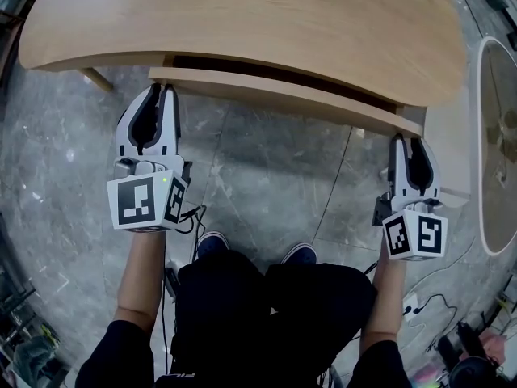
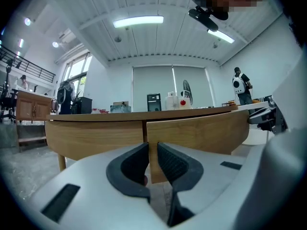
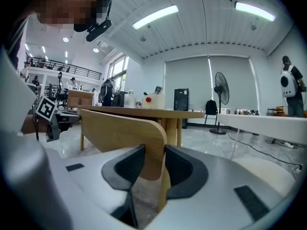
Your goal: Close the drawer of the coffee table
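The wooden coffee table (image 1: 242, 23) has its curved drawer front (image 1: 283, 95) standing a little out from under the top, with a dark gap behind it. My left gripper (image 1: 162, 88) has its tips at the left end of the drawer front (image 2: 201, 128). The jaws of the left gripper (image 2: 150, 150) stand a narrow slit apart, and wood shows through the slit. My right gripper (image 1: 406, 140) points at the rounded right end of the drawer front (image 3: 120, 128). The jaws of the right gripper (image 3: 154, 150) stand apart, with that wood filling the gap beyond the pads.
A round white table (image 1: 497, 136) stands close on the right. Cables (image 1: 424, 305) trail over the grey stone floor near my feet (image 1: 214, 245). A slanted table leg (image 1: 97, 79) shows at the left. A standing fan (image 3: 221, 87) is far behind.
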The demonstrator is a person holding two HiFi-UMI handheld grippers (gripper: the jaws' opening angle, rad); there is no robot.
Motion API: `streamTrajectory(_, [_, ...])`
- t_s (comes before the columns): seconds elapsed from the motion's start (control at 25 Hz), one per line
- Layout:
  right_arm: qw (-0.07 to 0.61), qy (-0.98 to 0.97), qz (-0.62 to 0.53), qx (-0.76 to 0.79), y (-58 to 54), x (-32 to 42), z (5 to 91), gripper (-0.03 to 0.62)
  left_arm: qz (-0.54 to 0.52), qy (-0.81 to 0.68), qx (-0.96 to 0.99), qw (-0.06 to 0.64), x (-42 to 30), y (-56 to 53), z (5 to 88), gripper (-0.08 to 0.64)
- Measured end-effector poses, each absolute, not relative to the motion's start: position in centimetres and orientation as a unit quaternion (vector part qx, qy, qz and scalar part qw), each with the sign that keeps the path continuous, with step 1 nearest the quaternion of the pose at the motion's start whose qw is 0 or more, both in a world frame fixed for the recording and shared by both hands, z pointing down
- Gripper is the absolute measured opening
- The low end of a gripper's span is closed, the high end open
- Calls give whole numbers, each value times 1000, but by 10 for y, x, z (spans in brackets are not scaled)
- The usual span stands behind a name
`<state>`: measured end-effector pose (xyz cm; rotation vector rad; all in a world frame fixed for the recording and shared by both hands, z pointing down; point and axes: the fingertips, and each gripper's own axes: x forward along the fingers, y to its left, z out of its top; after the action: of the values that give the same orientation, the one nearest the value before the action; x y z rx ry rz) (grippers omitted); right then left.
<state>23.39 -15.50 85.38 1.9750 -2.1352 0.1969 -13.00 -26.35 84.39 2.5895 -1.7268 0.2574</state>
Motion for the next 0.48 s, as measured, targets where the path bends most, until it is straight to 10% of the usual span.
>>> streamTrajectory(0.48, [101,-722,75,681,-185,242,853,146,82,-564,822,4,-122,-294,844,74])
